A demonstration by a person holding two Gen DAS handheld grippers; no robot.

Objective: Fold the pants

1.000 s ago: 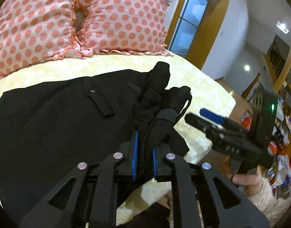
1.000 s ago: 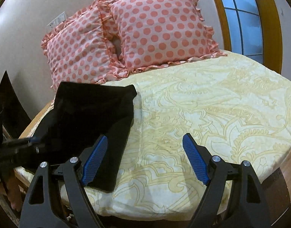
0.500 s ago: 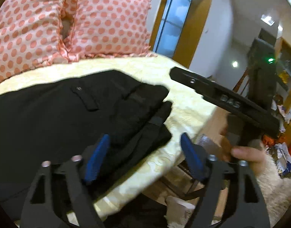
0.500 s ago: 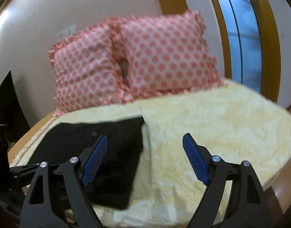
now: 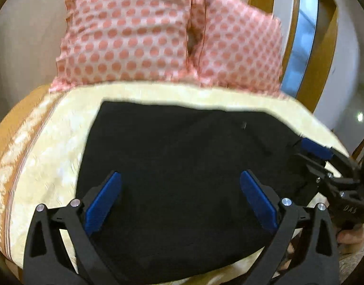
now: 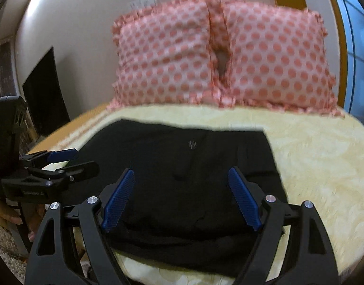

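Note:
The black pants [image 5: 182,156] lie folded into a flat rectangle on the yellow bedspread [image 5: 63,128], near the bed's front edge. They also show in the right wrist view [image 6: 193,166]. My left gripper [image 5: 179,190] is open and empty, hovering over the near part of the pants. My right gripper [image 6: 180,187] is open and empty, also over the near part of the pants. The right gripper shows at the right of the left wrist view [image 5: 319,156]. The left gripper shows at the left of the right wrist view [image 6: 70,161].
Two pink polka-dot pillows [image 5: 158,33] lean against the wall at the head of the bed. A window with a wooden frame [image 5: 300,47] is at the right. A dark panel [image 6: 44,95] stands left of the bed. Bare bedspread [image 6: 324,166] lies right of the pants.
My left gripper let go of the bunched pants fabric and opened. The pants now lie flat. Both grippers swung round to face the pillows over the pants.

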